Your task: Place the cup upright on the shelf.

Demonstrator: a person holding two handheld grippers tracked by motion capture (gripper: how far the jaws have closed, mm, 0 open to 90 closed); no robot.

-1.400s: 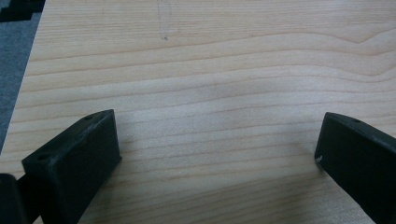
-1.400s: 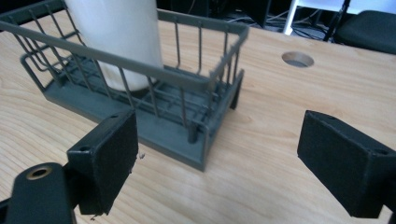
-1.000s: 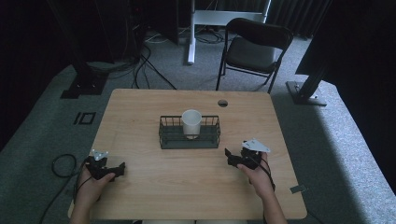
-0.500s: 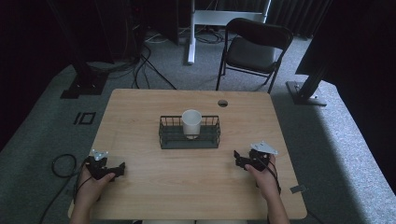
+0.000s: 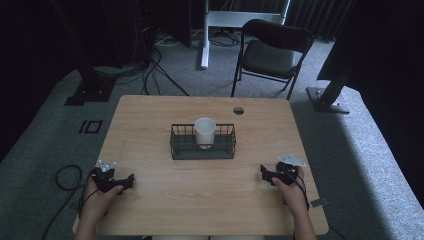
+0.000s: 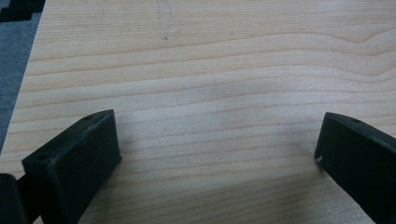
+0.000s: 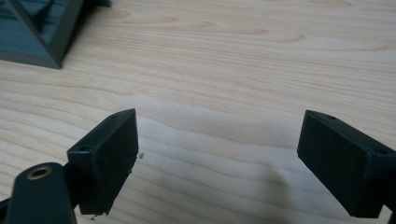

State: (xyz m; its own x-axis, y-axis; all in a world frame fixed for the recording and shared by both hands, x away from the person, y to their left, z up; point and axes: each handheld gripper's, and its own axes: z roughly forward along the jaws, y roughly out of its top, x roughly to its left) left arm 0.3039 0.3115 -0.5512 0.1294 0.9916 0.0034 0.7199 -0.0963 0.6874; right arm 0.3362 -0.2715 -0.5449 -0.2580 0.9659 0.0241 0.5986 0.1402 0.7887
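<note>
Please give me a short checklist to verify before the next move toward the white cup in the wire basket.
1. Left gripper open, nothing between its jaws: ok.
2. Right gripper open, nothing between its jaws: ok.
3. White cup upright inside the wire basket: ok.
4. Table bare between both grippers and the basket: ok.
5. Cup empty: cannot tell; the high view shows little of its inside.
6. Cup free to lift straight up, nothing over it: ok.
</note>
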